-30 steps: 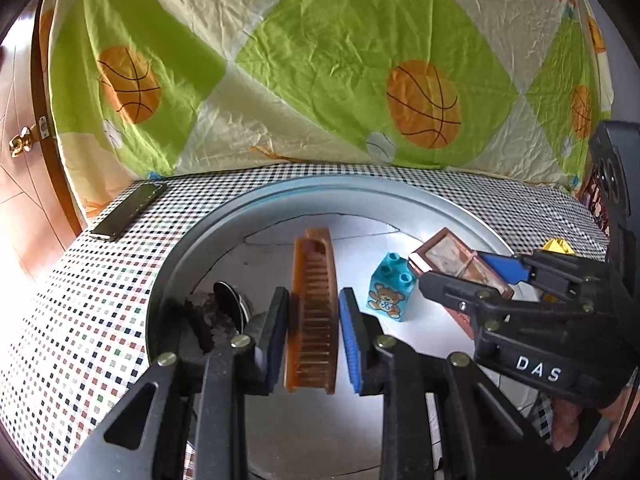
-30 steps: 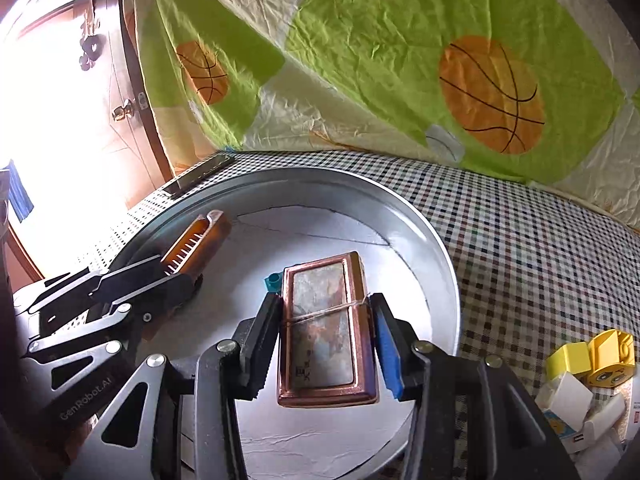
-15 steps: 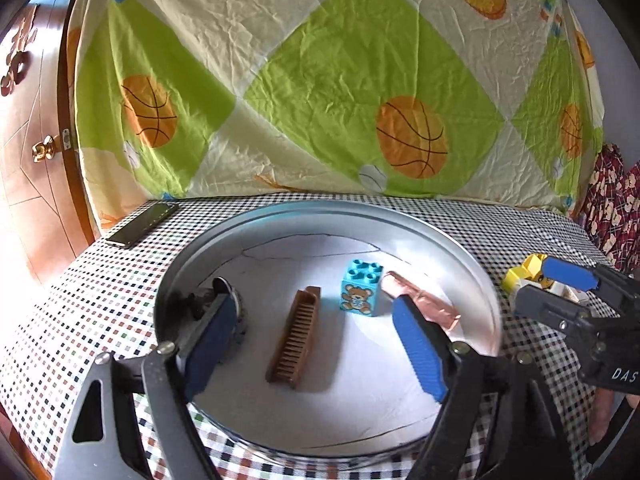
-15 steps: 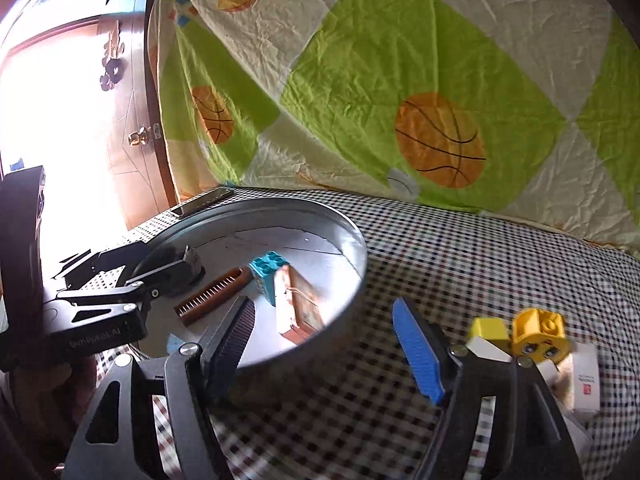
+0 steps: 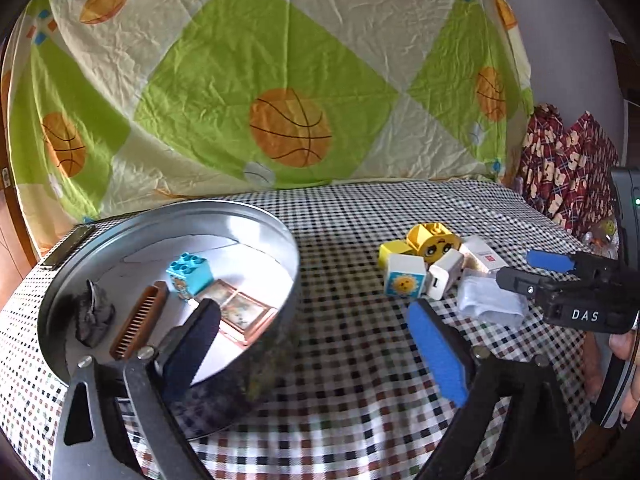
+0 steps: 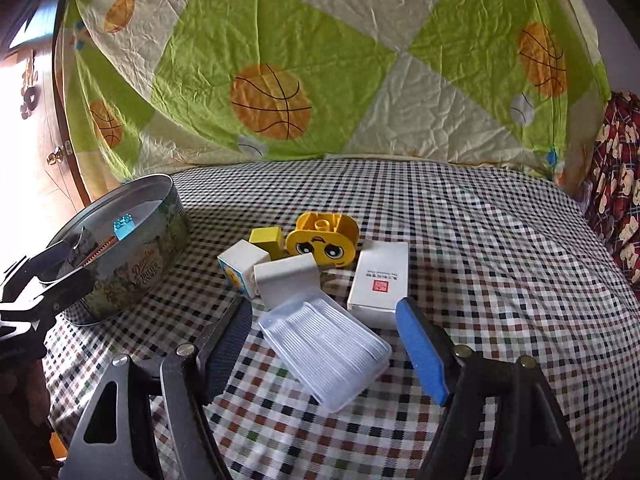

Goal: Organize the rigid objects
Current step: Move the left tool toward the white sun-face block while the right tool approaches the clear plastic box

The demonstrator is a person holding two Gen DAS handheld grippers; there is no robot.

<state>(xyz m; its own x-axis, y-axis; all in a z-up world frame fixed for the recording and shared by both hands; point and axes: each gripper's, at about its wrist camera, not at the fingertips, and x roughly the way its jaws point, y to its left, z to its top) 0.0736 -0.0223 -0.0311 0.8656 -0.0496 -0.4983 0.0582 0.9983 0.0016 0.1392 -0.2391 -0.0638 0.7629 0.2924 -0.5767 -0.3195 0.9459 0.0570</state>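
Between right gripper (image 6: 322,354) pads: clear case (image 6: 326,346).

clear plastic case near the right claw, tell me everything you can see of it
The clear plastic case is a flat, see-through rectangular box with rounded corners, packed with thin white sticks. It lies flat and closed on the checked tablecloth, set diagonally. Its far end touches or sits just before the white charger; the white box lies close beside it. No claw touches it.
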